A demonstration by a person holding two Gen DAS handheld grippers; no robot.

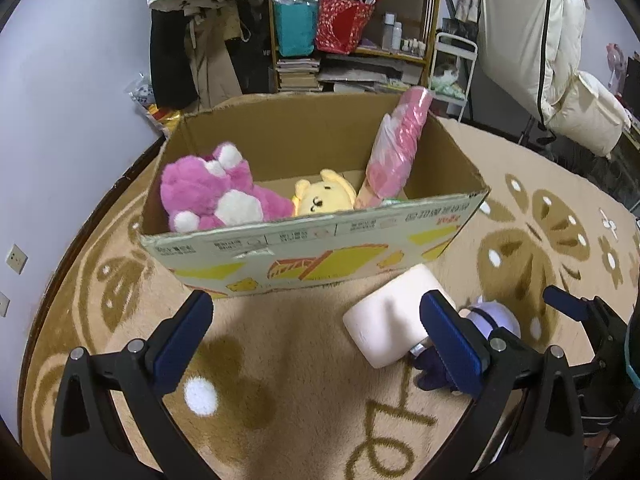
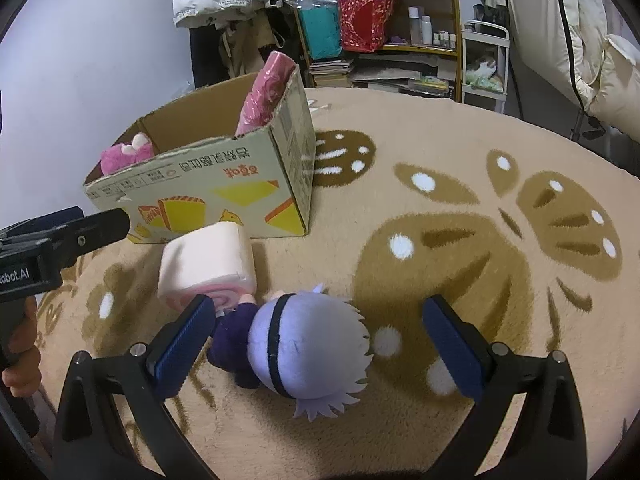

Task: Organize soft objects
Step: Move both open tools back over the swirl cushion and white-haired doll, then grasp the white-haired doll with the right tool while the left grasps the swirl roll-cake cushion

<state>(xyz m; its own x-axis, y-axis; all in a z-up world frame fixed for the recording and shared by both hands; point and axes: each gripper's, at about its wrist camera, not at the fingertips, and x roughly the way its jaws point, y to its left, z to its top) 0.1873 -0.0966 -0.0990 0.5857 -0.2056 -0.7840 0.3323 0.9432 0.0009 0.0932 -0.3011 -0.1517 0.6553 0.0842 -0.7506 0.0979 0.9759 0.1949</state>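
soft toys half packed, doll and roll cushion beside the box

the doll [image 2: 304, 344] with pale lilac hair and a dark purple outfit lies on the rug [image 2: 460, 216], in front of the cardboard box [image 2: 224, 196] and off its right corner. it sits between the wide-apart fingers of the right claw [image 2: 320, 344], which is open; the left finger [image 2: 182, 346] is just beside the doll's body, and i cannot tell whether it touches.

a pink-and-white roll cushion [image 2: 208, 268] lies on the rug between the doll and the box front, its swirl end close against the doll's hand.

inside the box a pink plush bear [image 1: 216, 192] fills the left end, a yellow plush [image 1: 324, 198] sits near the middle, and a pink bundle in clear plastic [image 1: 396, 152] leans upright in the right corner, poking above the rim.

the left claw [image 1: 320, 344] is open and holds nothing, low over the rug in front of the box. its right finger [image 1: 452, 344] overlaps the roll cushion [image 1: 388, 320] in the left wrist view.

behind the box stand a cluttered shelf [image 1: 360, 32] and hanging coats [image 1: 192, 20].
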